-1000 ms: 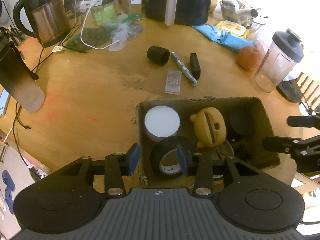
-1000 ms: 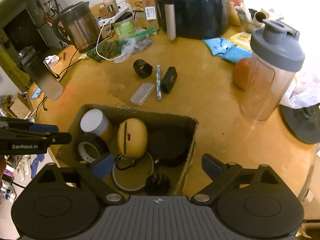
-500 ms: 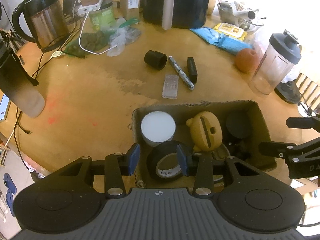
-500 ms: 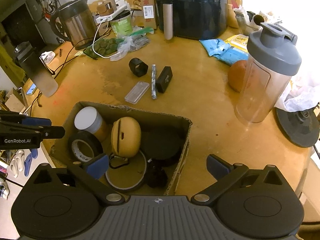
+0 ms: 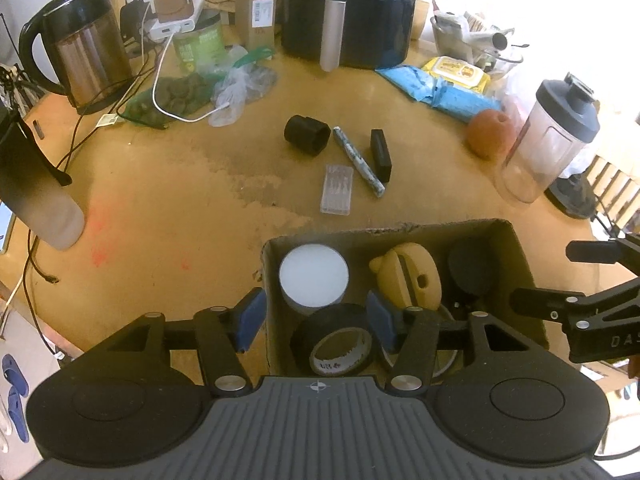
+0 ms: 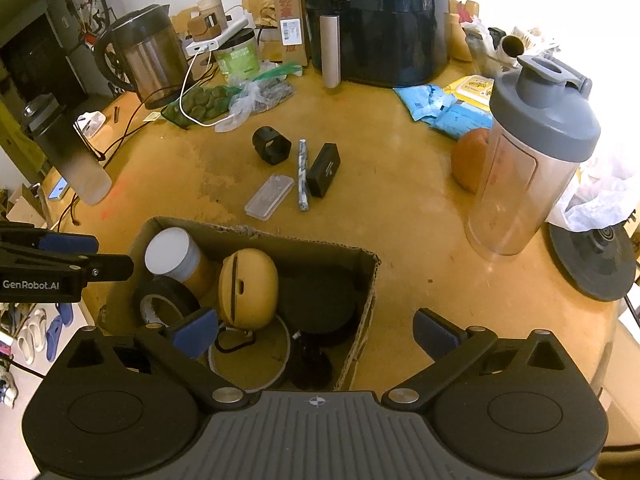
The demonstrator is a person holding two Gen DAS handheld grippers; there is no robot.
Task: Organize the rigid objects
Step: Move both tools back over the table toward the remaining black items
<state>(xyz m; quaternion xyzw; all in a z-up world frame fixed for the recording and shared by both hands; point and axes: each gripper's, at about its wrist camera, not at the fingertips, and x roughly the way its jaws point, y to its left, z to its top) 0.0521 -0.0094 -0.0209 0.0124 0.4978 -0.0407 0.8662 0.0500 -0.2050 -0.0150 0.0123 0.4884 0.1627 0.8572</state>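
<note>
An open cardboard box (image 5: pixel 400 227) sits at the near table edge. It holds a white-lidded jar (image 5: pixel 314 274), a yellow round container (image 5: pixel 408 276), a black tape roll (image 5: pixel 336 340) and dark round items. My left gripper (image 5: pixel 316 318) hovers over the box's left end, its jaws opening. The tape roll lies below them, untouched by the pads. My right gripper (image 6: pixel 316 330) stands wide open over the box's (image 6: pixel 256 236) right end, holding nothing. Beyond the box lie a black socket (image 5: pixel 307 135), a patterned pen (image 5: pixel 358 162), a small black block (image 5: pixel 381 155) and a clear plastic case (image 5: pixel 337 189).
A shaker bottle (image 6: pixel 532 160) and an orange (image 6: pixel 468 160) stand right of the loose items. At the back are an air fryer (image 5: pixel 348 8), a kettle (image 5: pixel 86 46), bags and cables (image 5: pixel 172 92). A dark-to-clear bottle (image 5: pixel 32 196) stands at the left edge.
The left gripper's fingers have spread wider apart above the tape roll. The right gripper stays wide open in the same spot.
</note>
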